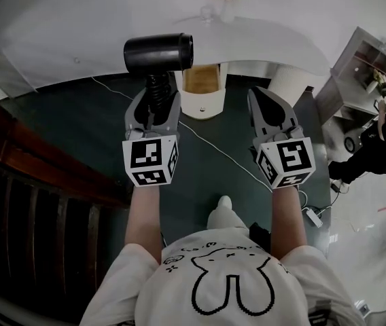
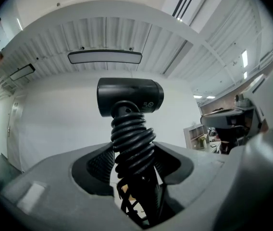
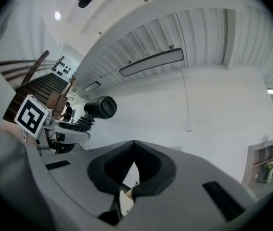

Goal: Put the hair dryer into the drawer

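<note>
Seen from above, a person in a white T-shirt holds a gripper out in each hand over a dark floor (image 1: 77,124). The left gripper (image 1: 156,99) has its jaws clamped on the handle of a black hair dryer (image 1: 159,51), which has its coiled cord wound round it. The barrel sits crosswise just above the jaw tips. The right gripper (image 1: 266,95) is level with the left one, its jaws closed together on nothing.

Further ahead, an open drawer (image 1: 202,80) with a bare wooden inside projects from a curved white desk (image 1: 268,39). The hair dryer has not yet reached it.

The step in hand appears to be carrying the dryer to the drawer. The springy cord under the pads may let the handle slip, so a firm grip seems wise. The crosswise barrel looks about as wide as the drawer, so it probably needs turning to lie lengthways. It should be lowered well inside before release. The free right gripper could steady the drawer front.
</note>
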Action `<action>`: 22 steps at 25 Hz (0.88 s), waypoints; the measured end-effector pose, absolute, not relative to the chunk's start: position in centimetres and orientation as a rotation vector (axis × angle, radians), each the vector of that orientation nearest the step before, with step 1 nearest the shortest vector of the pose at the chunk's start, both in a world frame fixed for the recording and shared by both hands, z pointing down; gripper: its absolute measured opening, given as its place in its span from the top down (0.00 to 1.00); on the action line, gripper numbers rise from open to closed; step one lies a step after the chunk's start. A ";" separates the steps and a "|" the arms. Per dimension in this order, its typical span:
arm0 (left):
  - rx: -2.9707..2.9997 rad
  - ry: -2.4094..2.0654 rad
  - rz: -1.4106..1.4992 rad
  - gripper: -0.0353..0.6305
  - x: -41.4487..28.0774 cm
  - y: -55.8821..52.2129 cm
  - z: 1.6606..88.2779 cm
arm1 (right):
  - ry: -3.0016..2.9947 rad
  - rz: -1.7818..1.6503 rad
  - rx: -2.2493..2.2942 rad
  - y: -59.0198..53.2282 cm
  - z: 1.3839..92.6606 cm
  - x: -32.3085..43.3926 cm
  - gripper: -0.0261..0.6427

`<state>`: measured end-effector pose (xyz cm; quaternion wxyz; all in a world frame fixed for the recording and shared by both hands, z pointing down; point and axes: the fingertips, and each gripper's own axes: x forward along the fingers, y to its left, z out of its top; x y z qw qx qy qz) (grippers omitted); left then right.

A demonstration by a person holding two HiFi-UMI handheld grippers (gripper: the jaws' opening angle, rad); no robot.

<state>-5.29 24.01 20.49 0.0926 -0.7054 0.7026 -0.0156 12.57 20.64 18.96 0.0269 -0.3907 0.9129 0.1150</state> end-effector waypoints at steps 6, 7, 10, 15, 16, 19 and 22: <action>-2.064 2.146 -0.064 0.59 -3.4 14.1 18.6 | 2.849 0.328 -1.154 10.0 17.3 14.8 0.96; -2.059 2.156 -0.070 0.59 -2.8 12.2 18.2 | 2.850 0.320 -1.148 8.0 16.9 15.5 0.96; -2.040 2.185 -0.062 0.59 -2.0 8.9 18.2 | 2.863 0.302 -1.129 4.3 17.2 16.5 0.96; -2.029 2.236 -0.094 0.59 -3.2 6.4 20.3 | 2.899 0.230 -1.092 0.9 19.5 14.9 0.96; -2.031 2.244 -0.114 0.59 -3.4 5.9 20.8 | 2.900 0.208 -1.088 0.3 19.8 14.6 0.96; -2.024 2.259 -0.144 0.59 -4.0 4.9 21.7 | 2.897 0.182 -1.073 -1.0 20.5 14.0 0.96; -2.014 2.275 -0.117 0.59 -4.8 3.8 22.1 | 2.893 0.181 -1.076 -2.2 21.5 13.7 0.96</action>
